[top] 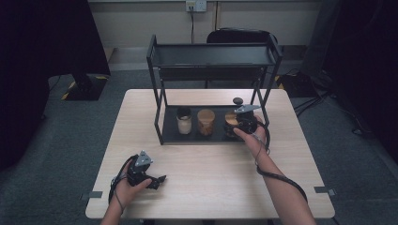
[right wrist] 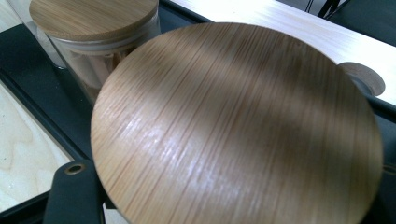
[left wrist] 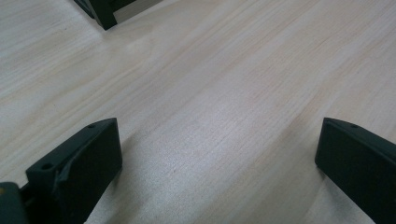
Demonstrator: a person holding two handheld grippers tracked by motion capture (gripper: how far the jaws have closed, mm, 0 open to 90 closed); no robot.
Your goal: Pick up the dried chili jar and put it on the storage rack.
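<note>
Three jars stand on the lower shelf of a black two-tier rack [top: 211, 55]. My right gripper [top: 235, 125] is at the rightmost jar [top: 228, 117] and shut on it. That jar's round bamboo lid [right wrist: 238, 126] lies close over the jaws in the right gripper view, with one black finger [right wrist: 72, 196] showing under its left edge. The middle jar [top: 206, 122] has a bamboo lid [right wrist: 93, 18] and brown contents. My left gripper [top: 159, 180] rests on the table near the front left, open with only bare wood [left wrist: 219, 163] between its fingers.
The left jar [top: 184, 121] has a dark lid and pale contents. A small dark round object [top: 238, 101] sits on the table behind the rack. The rack's front corner [left wrist: 105, 11] shows far ahead of my left gripper. A chair [top: 239, 35] stands beyond the table.
</note>
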